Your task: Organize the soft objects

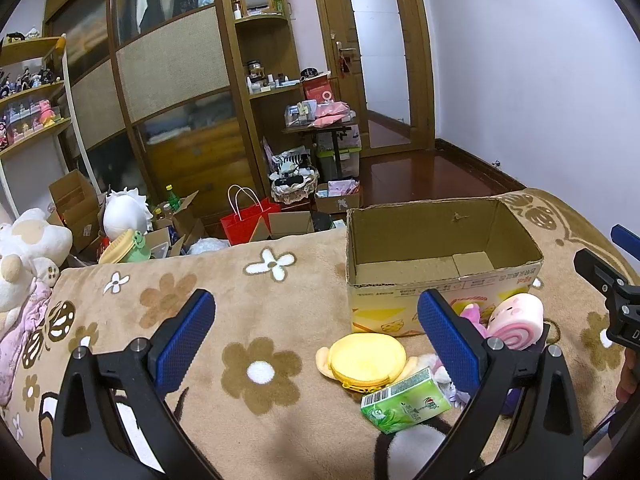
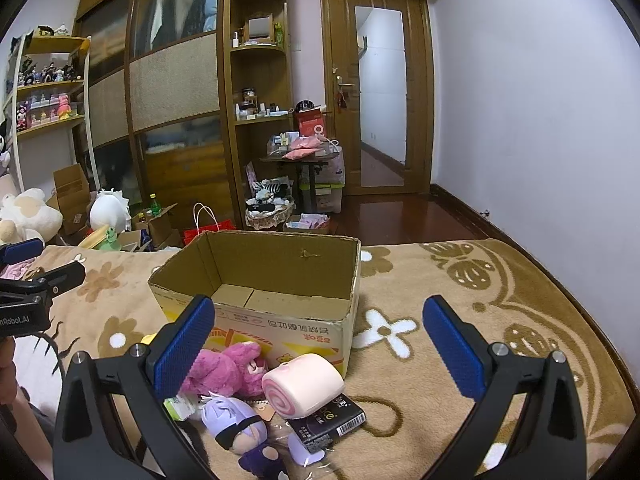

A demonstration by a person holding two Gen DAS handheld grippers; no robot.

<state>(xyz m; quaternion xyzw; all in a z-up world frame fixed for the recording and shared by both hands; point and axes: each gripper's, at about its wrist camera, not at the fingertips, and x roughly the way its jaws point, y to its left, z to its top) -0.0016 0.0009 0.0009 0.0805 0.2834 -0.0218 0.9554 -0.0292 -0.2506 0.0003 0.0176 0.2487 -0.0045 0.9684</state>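
Observation:
An open cardboard box (image 1: 440, 240) (image 2: 280, 268) stands empty on the flowered blanket. In front of it lie a pink swirl-roll plush (image 1: 518, 322) (image 2: 304, 384), a magenta bear plush (image 2: 228, 368), a purple-haired doll (image 2: 236, 424), a yellow round plush (image 1: 366, 360), a green tissue pack (image 1: 406, 400) and a black packet (image 2: 328, 420). My left gripper (image 1: 316, 320) is open and empty above the blanket, left of the pile. My right gripper (image 2: 318, 320) is open and empty, hovering over the pile near the box front.
The brown flowered blanket (image 1: 260, 312) (image 2: 480, 320) covers the bed. White plush toys (image 1: 24, 248) sit at the left edge. Beyond the bed are floor clutter, a red bag (image 1: 244, 220), wardrobe and shelves, and a door (image 2: 380, 92).

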